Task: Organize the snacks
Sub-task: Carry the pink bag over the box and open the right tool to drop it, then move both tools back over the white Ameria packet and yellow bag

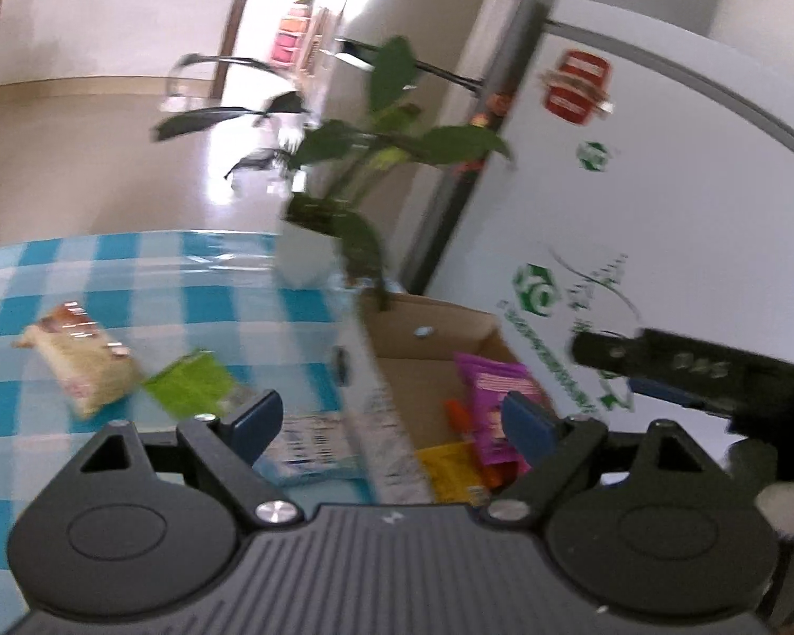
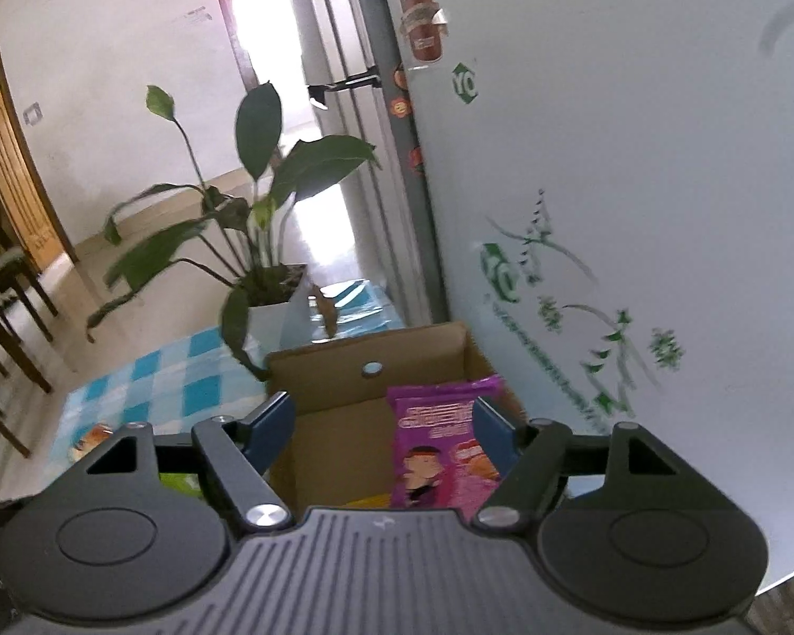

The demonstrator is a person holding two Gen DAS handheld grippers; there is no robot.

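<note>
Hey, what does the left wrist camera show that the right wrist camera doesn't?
Only the left wrist view shows the beige wrapped snack pack and the pale blue printed packet on the blue checked tablecloth, an orange packet in the box, and the right tool reaching in from the side.

Only the right wrist view shows the wooden door and dark chairs.

Both show the open brown cardboard box, the purple snack bag inside it, the potted green plant and the white fridge.
</note>
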